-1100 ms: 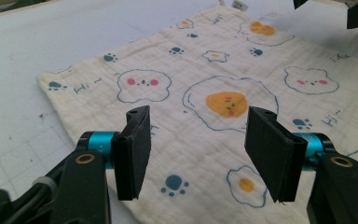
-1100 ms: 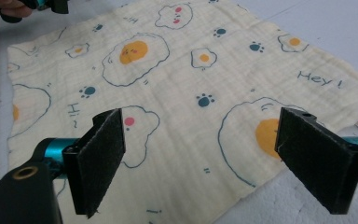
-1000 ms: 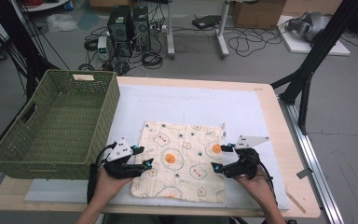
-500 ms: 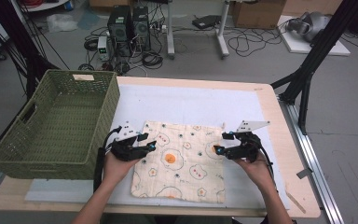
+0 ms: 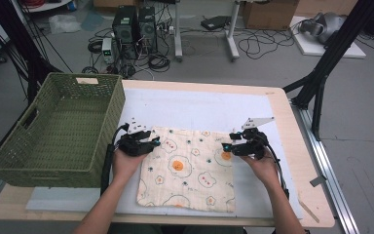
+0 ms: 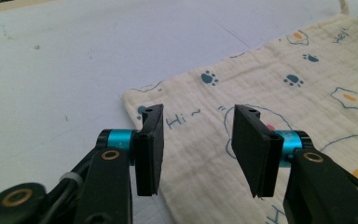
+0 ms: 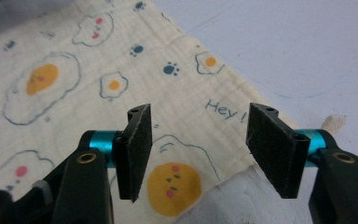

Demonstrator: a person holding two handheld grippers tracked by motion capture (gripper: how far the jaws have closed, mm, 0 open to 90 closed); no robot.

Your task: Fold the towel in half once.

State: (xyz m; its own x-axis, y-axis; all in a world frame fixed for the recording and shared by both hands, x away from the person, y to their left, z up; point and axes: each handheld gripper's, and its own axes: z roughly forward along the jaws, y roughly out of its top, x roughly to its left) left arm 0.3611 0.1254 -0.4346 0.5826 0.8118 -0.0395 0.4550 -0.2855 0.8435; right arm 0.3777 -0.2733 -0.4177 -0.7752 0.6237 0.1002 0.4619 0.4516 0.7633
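From the high view I have the cream printed cloth [image 5: 190, 168] lying flat on the white mat [image 5: 195, 109] that covers the table [image 5: 299, 161], a little nearer the person's edge than the far one, with the green woven basket [image 5: 58, 129] standing just beside it on the left and overhanging the table's left side. The cloth is close to square, so I can't call a long axis; it sits slightly turned, its far edge running across the table between my two grippers and its near right corner reaching closest to the person. The left gripper [image 5: 153, 142] hovers at the far left corner, the right gripper [image 5: 228, 146] at the far right corner, each held in a hand coming up from below. What the high view is too small to give me, the gripper views do: in the left gripper view the left gripper [image 6: 196, 147] has its jaws parted wide with nothing between them, straddling the cloth's corner where a "Hi~" and paw prints are printed. In the right gripper view the right gripper [image 7: 200, 147] is likewise spread wide and empty above a "Hey!" and a fried-egg face, with a small loop tag [image 7: 333, 123] poking out past the cloth's edge. I cannot tell whether either set of jaws touches the fabric
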